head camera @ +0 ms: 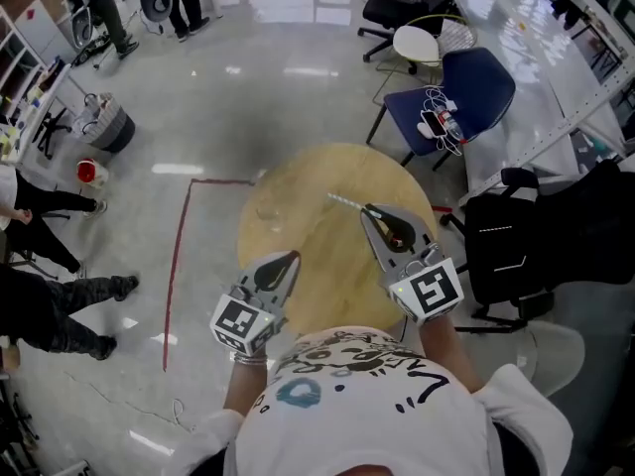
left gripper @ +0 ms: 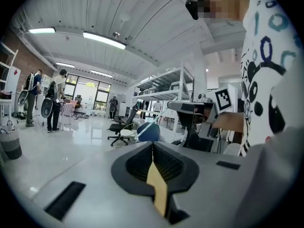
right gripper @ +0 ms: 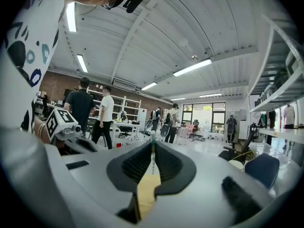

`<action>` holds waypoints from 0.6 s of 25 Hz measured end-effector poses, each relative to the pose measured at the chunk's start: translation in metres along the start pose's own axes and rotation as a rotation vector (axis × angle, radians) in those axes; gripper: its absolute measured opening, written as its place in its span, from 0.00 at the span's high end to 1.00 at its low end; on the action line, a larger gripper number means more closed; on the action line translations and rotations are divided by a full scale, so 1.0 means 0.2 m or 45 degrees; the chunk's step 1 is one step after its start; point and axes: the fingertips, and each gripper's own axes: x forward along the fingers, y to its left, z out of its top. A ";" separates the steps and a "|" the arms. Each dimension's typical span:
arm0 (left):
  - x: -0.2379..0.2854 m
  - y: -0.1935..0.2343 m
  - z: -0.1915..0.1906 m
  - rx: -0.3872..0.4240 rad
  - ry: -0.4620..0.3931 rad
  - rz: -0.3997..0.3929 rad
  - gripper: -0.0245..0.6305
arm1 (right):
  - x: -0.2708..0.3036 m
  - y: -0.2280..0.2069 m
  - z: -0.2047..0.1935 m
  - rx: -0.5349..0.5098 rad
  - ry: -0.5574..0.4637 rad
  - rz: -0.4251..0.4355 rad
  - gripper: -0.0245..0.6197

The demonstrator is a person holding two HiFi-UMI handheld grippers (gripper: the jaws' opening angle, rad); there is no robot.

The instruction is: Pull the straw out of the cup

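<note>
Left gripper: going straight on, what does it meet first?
Probably the thin pale straw sticking out of the right gripper, crossing just ahead of the left gripper; depth is unclear, so it could miss.

cup [head camera: 266,208]: clear, outline too faint to trace | straw [head camera: 343,200]: near end hidden between the closed jaws of the right gripper [head camera: 369,210] | surface [head camera: 327,266]: near rim covered by the person's printed shirt [head camera: 367,405]
</note>
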 end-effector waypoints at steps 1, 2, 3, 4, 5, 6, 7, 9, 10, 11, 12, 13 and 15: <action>0.01 -0.01 0.00 0.003 0.000 -0.006 0.94 | -0.02 -0.02 -0.01 0.007 0.007 -0.009 0.90; 0.02 -0.01 0.01 0.006 0.000 -0.011 0.94 | -0.03 -0.03 -0.03 0.017 0.013 -0.018 0.90; 0.03 -0.02 0.01 0.009 0.000 -0.014 0.94 | -0.04 -0.04 -0.04 0.028 0.019 -0.027 0.90; 0.04 -0.02 0.01 0.013 0.000 -0.017 0.94 | -0.06 -0.05 -0.05 0.040 0.025 -0.035 0.90; 0.05 -0.03 0.02 0.017 0.000 -0.020 0.94 | -0.07 -0.06 -0.06 0.049 0.030 -0.043 0.90; 0.05 -0.03 0.03 0.021 0.000 -0.022 0.94 | -0.08 -0.07 -0.07 0.053 0.036 -0.048 0.90; 0.06 -0.04 0.03 0.023 0.000 -0.024 0.94 | -0.09 -0.08 -0.07 0.055 0.044 -0.052 0.90; 0.07 -0.04 0.04 0.023 0.002 -0.023 0.94 | -0.11 -0.09 -0.10 0.059 0.060 -0.057 0.90; 0.07 -0.05 0.03 0.023 0.004 -0.022 0.94 | -0.12 -0.10 -0.11 0.063 0.069 -0.058 0.90; 0.08 -0.05 0.03 0.023 0.007 -0.022 0.94 | -0.13 -0.10 -0.13 0.067 0.077 -0.058 0.90; 0.08 -0.05 0.03 0.023 0.009 -0.023 0.94 | -0.13 -0.10 -0.14 0.072 0.086 -0.058 0.90; 0.09 -0.06 0.02 0.023 0.011 -0.024 0.94 | -0.14 -0.10 -0.16 0.078 0.095 -0.057 0.90; 0.10 -0.06 0.02 0.022 0.015 -0.024 0.94 | -0.15 -0.10 -0.19 0.090 0.114 -0.052 0.90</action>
